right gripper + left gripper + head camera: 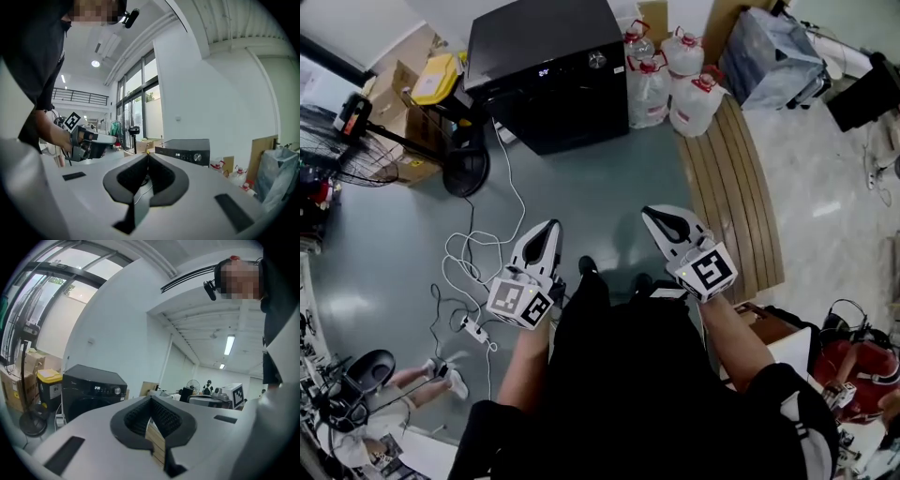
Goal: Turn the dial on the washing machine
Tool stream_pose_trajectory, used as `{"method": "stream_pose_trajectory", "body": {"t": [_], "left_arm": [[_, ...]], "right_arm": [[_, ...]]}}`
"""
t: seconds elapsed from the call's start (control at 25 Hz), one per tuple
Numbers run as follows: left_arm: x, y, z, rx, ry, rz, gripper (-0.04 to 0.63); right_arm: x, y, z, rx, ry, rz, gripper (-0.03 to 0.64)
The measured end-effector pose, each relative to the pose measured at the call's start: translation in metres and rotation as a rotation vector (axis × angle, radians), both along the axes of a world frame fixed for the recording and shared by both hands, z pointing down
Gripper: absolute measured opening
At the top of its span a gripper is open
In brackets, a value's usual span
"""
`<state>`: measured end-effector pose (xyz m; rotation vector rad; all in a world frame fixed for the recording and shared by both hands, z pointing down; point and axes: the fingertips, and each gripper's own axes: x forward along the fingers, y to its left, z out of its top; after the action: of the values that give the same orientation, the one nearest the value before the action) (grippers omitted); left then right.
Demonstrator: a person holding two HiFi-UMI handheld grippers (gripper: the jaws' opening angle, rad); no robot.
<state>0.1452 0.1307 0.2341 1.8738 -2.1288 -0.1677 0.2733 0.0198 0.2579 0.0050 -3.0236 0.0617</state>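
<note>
A black washing machine [548,66] stands on the floor well ahead of me, with a lit display and a silver dial [597,60] on its front panel. My left gripper [551,228] and right gripper [652,214] are held side by side in the air, far short of the machine, both shut with nothing between the jaws. In the left gripper view the machine [91,392] and its dial [117,391] lie to the left of the closed tips [151,398]. The right gripper view has the dial [197,157] to the right of the closed tips [148,154].
Several large water bottles [670,80] stand right of the machine, next to a curved wooden bench [731,197]. A standing fan [356,155], cardboard boxes and a yellow bin [436,77] are on the left. White cables and a power strip [473,328] trail over the floor.
</note>
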Motion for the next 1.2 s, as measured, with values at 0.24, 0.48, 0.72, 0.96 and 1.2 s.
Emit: {"method": "stream_pose_trajectory", "body": {"t": [0.24, 0.48, 0.72, 0.96, 1.2], "left_arm": [[-0.004, 0.02, -0.014, 0.022, -0.027, -0.034, 0.009], [-0.03, 0.05, -0.017, 0.053, -0.086, -0.04, 0.009], [-0.06, 0.081, -0.017, 0.06, -0.136, -0.099, 0.009], [-0.069, 0.112, 0.003, 0.025, -0.127, -0.152, 0.009], [-0.066, 0.116, 0.013, 0.009, -0.101, -0.138, 0.008]], "right_arm": [[-0.015, 0.023, 0.006, -0.05, -0.011, -0.012, 0.023], [-0.029, 0.024, 0.0, -0.037, 0.009, 0.149, 0.023], [-0.05, 0.047, 0.009, -0.014, 0.031, 0.178, 0.021], [-0.047, 0.051, 0.014, -0.03, 0.047, 0.249, 0.021], [-0.033, 0.044, 0.022, -0.034, 0.071, 0.289, 0.021]]}}
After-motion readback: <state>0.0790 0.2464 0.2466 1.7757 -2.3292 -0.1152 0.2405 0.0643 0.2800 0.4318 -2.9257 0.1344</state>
